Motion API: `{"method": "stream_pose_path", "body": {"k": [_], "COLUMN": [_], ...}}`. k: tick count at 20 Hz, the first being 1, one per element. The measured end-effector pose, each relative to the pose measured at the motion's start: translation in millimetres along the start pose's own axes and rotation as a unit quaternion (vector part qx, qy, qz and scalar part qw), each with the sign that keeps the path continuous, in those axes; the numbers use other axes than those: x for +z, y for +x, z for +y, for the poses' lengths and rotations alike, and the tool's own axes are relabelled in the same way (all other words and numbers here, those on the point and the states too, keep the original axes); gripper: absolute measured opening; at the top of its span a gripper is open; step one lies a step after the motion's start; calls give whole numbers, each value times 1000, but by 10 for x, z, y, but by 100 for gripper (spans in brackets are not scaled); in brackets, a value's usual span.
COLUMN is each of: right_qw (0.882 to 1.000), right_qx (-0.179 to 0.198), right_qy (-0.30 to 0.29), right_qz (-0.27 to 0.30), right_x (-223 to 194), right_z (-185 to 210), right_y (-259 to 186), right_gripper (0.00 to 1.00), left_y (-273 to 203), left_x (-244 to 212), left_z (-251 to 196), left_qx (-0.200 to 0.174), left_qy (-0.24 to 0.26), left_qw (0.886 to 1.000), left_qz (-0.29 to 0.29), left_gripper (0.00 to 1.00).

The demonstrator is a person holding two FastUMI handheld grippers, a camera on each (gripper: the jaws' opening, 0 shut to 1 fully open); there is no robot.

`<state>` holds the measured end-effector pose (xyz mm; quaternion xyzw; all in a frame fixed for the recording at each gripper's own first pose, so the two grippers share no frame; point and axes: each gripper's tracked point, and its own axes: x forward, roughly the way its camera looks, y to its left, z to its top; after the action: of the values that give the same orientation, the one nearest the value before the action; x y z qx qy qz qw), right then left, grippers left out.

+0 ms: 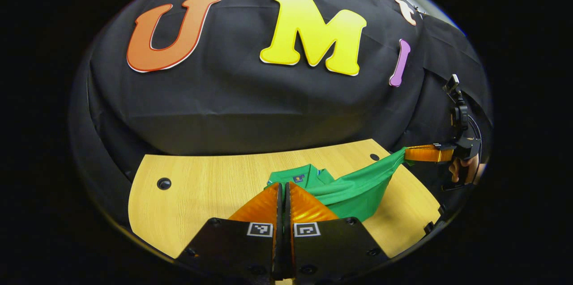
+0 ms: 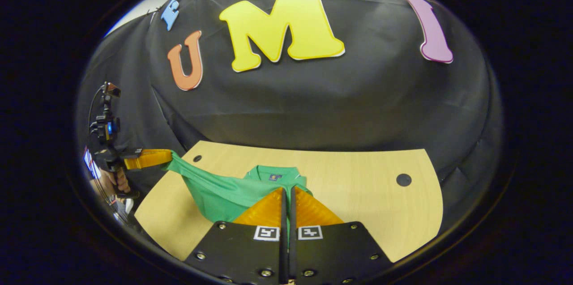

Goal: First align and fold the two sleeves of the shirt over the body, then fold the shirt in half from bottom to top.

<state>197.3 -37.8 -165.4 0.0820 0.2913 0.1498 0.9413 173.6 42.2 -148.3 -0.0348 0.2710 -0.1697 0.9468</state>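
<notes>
1. In the left gripper view the left gripper [image 1: 284, 186] sits nearest, its two fingers pressed together with only a thin slit between them and green cloth showing in that slit, so it grips the shirt [image 1: 353, 186]. Each finger base carries a small square black-and-white marker.
2. In the right gripper view the right gripper [image 2: 286, 191] stands the same way: fingers closed on a sliver of the green shirt [image 2: 224, 195], with two square markers on its base.
3. The shirt lies on the wooden table [image 1: 201, 186], its collar end resting on the board towards the far edge and its near edge lifted off the surface, stretched between the two grippers.
4. A small dark label sits inside the collar; its writing is too small to read.
5. Farther off in the left gripper view, the other gripper pinches the shirt's corner beyond the table's right edge, held by a hand [image 1: 461, 169].
6. In the right gripper view, the other gripper holds the opposite corner past the table's left edge, with a hand [image 2: 117, 181] on its handle.
7. The table has dark round holes [image 2: 403, 180] near its corners.
</notes>
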Motion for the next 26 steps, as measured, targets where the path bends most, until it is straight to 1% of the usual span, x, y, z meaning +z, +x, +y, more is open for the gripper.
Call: {"method": "stream_pose_path", "body": {"k": [3,5,7,12,14,16,19,22,23,24,25,26], "right_qw": [1000,1000,999,999,998,997,996,994,993,993,992,992], "right_qx": [-14,-24,-33,-53,-65,-76,-82,-92,-97,-102,-108,-115], "right_qy": [12,18,21,4,-2,-7,-17,-8,-2,3,7,11], "right_qz": [-4,-1,4,14,23,32,44,61,62,61,59,56], "right_x": [77,36,-16,-161,-277,-371,-504,-653,-666,-672,-673,-657], "right_z": [-103,-189,-264,-402,-452,-462,-432,-468,-498,-527,-562,-605], "right_y": [308,536,780,1295,1509,1706,1911,2016,2023,2027,2006,1996], "right_gripper": [1,1,1,1,1,1,1,7,6,16,22,43], "left_y": [301,521,703,1130,1281,1430,1597,1664,1671,1666,1666,1662], "left_x": [29,-26,-120,-351,-482,-577,-723,-835,-861,-883,-906,-921], "left_z": [107,162,239,466,558,610,647,708,719,736,748,741], "left_qx": [8,13,26,53,67,72,77,86,89,93,97,100], "left_qy": [3,-10,-22,-49,-43,-42,-36,-42,-48,-54,-59,-62], "left_qw": [1000,1000,999,997,997,996,996,995,995,994,993,993], "left_qz": [-14,-18,-17,-16,-5,-1,14,24,25,25,26,29], "left_gripper": [3,3,3,3,3,3,3,4,5,6,12,18]}}
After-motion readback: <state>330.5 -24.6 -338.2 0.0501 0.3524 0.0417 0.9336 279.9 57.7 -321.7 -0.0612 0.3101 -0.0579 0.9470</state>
